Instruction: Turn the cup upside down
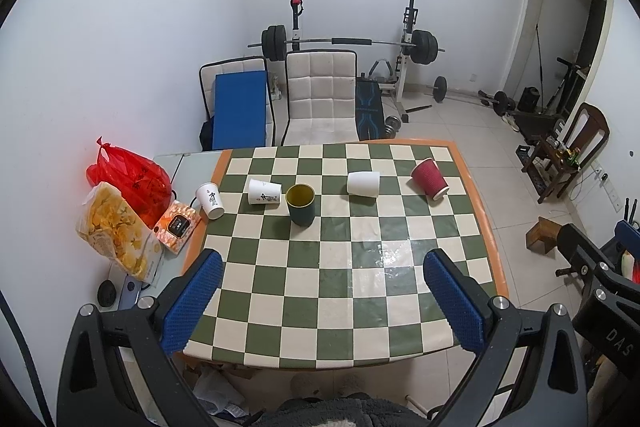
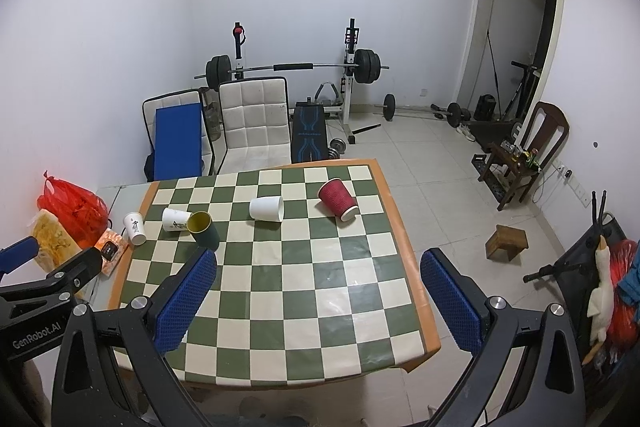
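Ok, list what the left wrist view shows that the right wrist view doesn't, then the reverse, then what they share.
Only the left wrist view: a dark round object beside the snack bag.

Only the right wrist view: a white plush toy at the far right.

Both: the checkered table, the upright dark green cup, the red cup and plain white cup lying on their sides, and two printed white cups.
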`<move>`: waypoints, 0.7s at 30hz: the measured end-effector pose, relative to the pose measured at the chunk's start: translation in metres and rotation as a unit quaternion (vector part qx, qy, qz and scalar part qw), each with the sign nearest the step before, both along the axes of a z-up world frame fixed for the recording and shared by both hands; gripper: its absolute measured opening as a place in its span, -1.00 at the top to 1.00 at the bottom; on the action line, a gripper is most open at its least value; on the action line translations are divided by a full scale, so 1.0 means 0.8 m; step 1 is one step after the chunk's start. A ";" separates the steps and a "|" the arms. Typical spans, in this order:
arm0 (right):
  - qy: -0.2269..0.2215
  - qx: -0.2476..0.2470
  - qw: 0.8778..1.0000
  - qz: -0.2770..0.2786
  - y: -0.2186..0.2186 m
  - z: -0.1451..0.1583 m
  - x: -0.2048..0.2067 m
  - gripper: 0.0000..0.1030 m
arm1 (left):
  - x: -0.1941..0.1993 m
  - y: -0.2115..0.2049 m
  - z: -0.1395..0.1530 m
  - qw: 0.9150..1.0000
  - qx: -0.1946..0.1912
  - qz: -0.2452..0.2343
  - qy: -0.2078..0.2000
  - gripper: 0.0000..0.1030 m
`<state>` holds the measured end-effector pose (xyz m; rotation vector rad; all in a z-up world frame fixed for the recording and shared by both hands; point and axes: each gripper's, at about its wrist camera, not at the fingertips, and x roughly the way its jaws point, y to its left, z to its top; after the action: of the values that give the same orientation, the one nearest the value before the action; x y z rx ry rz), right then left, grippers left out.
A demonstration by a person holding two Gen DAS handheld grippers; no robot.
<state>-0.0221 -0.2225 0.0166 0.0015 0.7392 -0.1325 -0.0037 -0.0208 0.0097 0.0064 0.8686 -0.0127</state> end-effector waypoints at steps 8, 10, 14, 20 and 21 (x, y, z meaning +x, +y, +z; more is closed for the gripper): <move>0.000 0.002 1.000 0.001 -0.001 0.004 0.000 -1.00 | 0.000 0.001 0.000 1.000 0.000 0.001 0.000 -1.00; -0.001 0.002 1.000 0.001 0.000 0.006 0.000 -1.00 | -0.001 0.002 -0.001 1.000 -0.002 0.001 -0.001 -1.00; 0.000 0.003 1.000 0.002 -0.001 0.005 -0.001 -1.00 | 0.001 0.000 0.000 1.000 -0.002 -0.001 0.000 -1.00; 0.005 0.011 1.000 -0.006 0.031 0.005 0.011 -1.00 | 0.017 0.004 0.008 1.000 -0.004 -0.003 0.002 -1.00; 0.006 0.014 1.000 -0.010 0.032 0.002 0.012 -1.00 | 0.021 0.009 0.007 1.000 -0.004 -0.003 0.001 -1.00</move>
<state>-0.0124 -0.1970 0.0185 0.0347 0.7531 -0.1405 0.0129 -0.0139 0.0151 0.0025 0.8713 -0.0219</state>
